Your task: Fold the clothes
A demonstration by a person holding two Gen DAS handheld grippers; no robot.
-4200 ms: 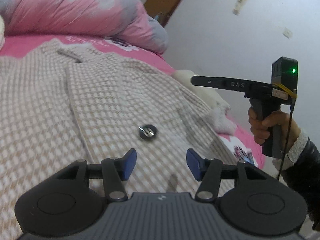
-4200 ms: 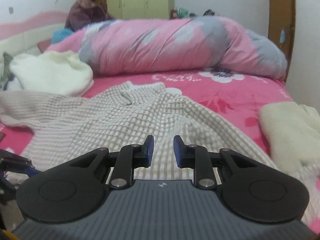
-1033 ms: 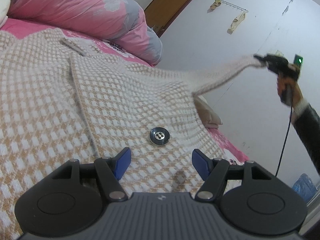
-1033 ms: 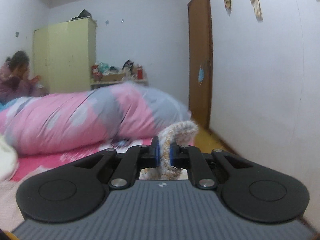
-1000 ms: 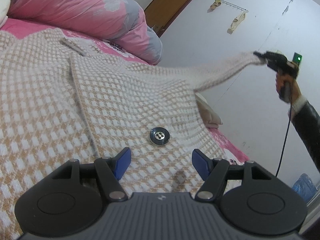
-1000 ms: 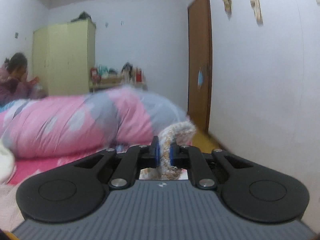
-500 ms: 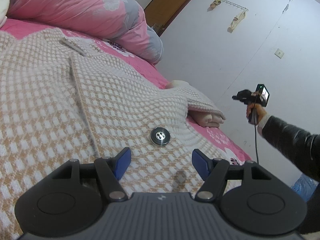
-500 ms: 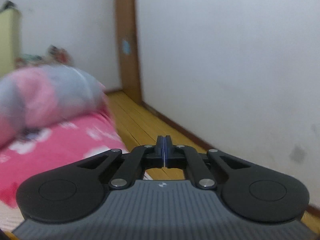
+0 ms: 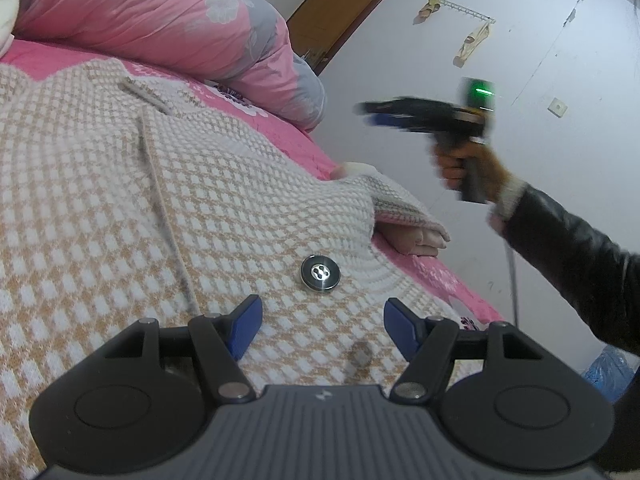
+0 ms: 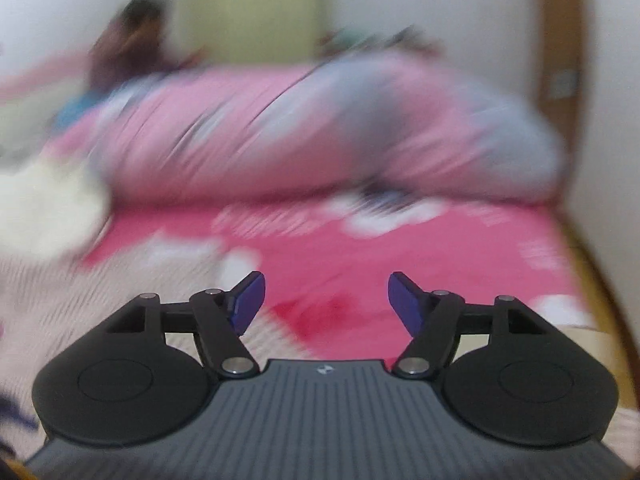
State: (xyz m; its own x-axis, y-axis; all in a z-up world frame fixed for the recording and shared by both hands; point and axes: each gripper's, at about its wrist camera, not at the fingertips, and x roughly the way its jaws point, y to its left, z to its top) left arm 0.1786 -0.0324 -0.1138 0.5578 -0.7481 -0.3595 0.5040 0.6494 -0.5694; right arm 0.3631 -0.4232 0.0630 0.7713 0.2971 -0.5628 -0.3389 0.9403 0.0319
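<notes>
Beige-and-white checked knit cardigan [image 9: 168,208] lies spread flat on the pink floral bed sheet [image 9: 432,268], its round black button [image 9: 320,273] just ahead of the left hand-held gripper [image 9: 322,322], whose blue pads are spread wide with nothing between them. One sleeve [image 9: 400,208] lies draped off the garment's right edge. The right hand-held gripper [image 10: 324,300], blurred in both views, is released too, held in the air above the bed. A rolled pink-and-grey quilt [image 9: 168,20] lies beyond.

The left gripper [image 9: 322,322] sits low, jaws spread wide. The right gripper [image 10: 325,300] is raised in the hand [image 9: 466,164] (blurred), jaws likewise apart, holding nothing.
</notes>
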